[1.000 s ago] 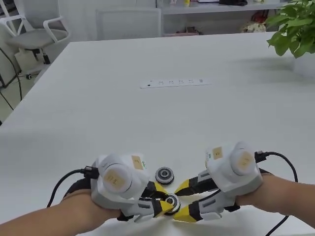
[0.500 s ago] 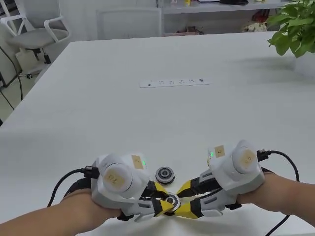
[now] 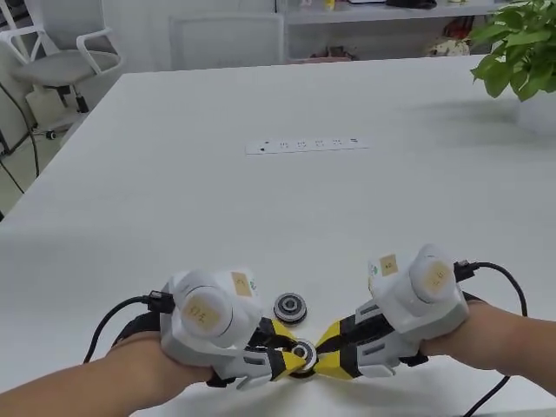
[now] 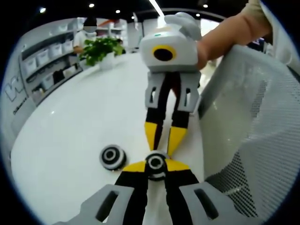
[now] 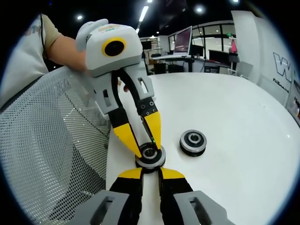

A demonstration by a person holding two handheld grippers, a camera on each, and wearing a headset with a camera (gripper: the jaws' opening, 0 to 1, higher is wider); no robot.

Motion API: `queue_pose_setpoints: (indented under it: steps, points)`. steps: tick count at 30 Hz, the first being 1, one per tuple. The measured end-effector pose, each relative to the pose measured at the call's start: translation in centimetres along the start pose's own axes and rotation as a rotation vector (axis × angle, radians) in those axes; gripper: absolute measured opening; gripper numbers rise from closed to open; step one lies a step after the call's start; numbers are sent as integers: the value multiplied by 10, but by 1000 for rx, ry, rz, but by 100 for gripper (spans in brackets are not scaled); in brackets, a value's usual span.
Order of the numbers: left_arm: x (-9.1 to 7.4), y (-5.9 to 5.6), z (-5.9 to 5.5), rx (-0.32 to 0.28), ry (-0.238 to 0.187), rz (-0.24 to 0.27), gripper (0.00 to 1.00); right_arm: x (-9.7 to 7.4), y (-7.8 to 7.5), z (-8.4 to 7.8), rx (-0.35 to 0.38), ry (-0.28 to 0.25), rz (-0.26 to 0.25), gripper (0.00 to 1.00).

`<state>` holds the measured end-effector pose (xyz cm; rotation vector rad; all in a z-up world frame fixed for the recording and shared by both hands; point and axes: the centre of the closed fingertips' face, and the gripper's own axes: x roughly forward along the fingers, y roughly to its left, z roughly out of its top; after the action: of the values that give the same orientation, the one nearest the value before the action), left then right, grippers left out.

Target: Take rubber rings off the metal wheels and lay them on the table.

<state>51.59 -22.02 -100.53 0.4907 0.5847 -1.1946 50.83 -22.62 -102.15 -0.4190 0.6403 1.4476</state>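
A small metal wheel (image 3: 302, 354) with a black rubber ring is held just above the white table (image 3: 261, 217) near its front edge. My left gripper (image 3: 285, 356) is shut on it from the left, and my right gripper (image 3: 323, 357) pinches its ring from the right. In the left gripper view the wheel (image 4: 155, 165) sits between my yellow tips (image 4: 155, 167), with the right gripper (image 4: 162, 142) closed on its far rim. The right gripper view shows the wheel (image 5: 150, 156) just past my own tips (image 5: 151, 171), with the left gripper (image 5: 148, 147) clamping it. A second wheel (image 3: 290, 307) (image 4: 113, 157) (image 5: 193, 142) lies flat close behind.
A power strip (image 3: 306, 145) is set into the table's middle. A green plant (image 3: 517, 52) stands at the far right corner. Office chairs (image 3: 65, 61) stand beyond the far left edge. A mesh chair back (image 5: 51, 140) is close to the table's front edge.
My right gripper, open a second ago, has moved left and closed on the wheel held by the left gripper. The left gripper and the loose wheel have stayed put.
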Motion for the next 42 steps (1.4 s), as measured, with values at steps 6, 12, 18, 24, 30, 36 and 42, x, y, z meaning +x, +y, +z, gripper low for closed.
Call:
queue_pose_setpoints:
  steps: [6, 12, 18, 24, 30, 36, 42]
  points:
    - [0, 0, 0, 2, 0, 1, 13, -1, -1, -3, 20, 8, 2, 1]
    - [0, 0, 0, 4, 2, 2, 13, -3, -2, -3, 70, 4, -3, 0]
    - [0, 0, 0, 5, 5, 5, 13, -6, -5, -2, 182, -25, 2, 0]
    - [0, 0, 0, 4, 7, 7, 13, -8, -9, -1, 261, -47, 2, 0]
    - [0, 0, 0, 3, 10, 13, 13, -12, -11, 8, 395, -126, 19, 0]
    - [0, 1, 0, 4, 11, 16, 13, -11, -11, 7, 417, -129, 21, 0]
    - [1, 1, 1, 1, 14, 20, 13, -11, -10, 8, 436, -132, 21, 0]
